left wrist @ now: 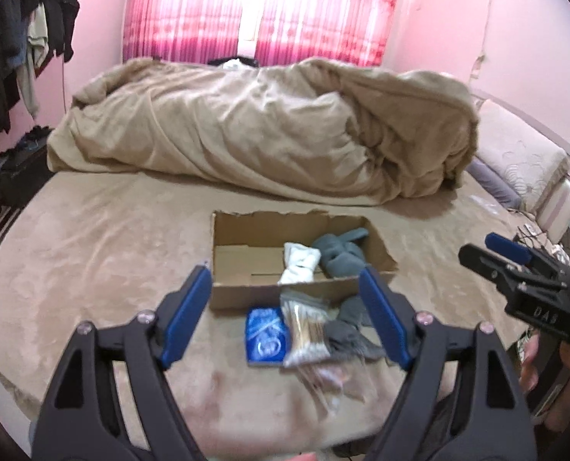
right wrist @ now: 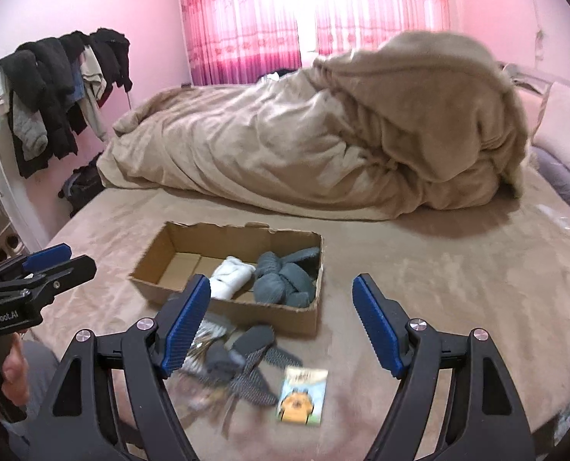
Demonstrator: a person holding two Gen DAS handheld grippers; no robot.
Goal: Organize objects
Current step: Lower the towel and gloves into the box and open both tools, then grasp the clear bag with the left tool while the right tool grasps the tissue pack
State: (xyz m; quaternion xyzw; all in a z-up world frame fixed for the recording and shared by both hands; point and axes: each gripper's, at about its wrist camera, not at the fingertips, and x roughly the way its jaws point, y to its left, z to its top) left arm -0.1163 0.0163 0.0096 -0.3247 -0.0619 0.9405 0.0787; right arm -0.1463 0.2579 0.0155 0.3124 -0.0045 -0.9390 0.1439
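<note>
Both tongs spread wide and empty: left gripper hovering over the loose pile, right gripper beside it, a little further right.

Open brown cardboard box on the tan bedsheet, already holding a rolled white sock bundle and a knotted blue-grey sock bundle. Left half of the box bare.

Still outside, just in front of the box's near wall: flat blue foil packet, clear bag of cotton swabs, crumpled dark grey socks, small yellow-and-blue picture card.

Swab bag dead ahead between the left jaws, long axis running away from the camera toward the box, so probably the left's pick. Card nearer the right gripper.
</note>
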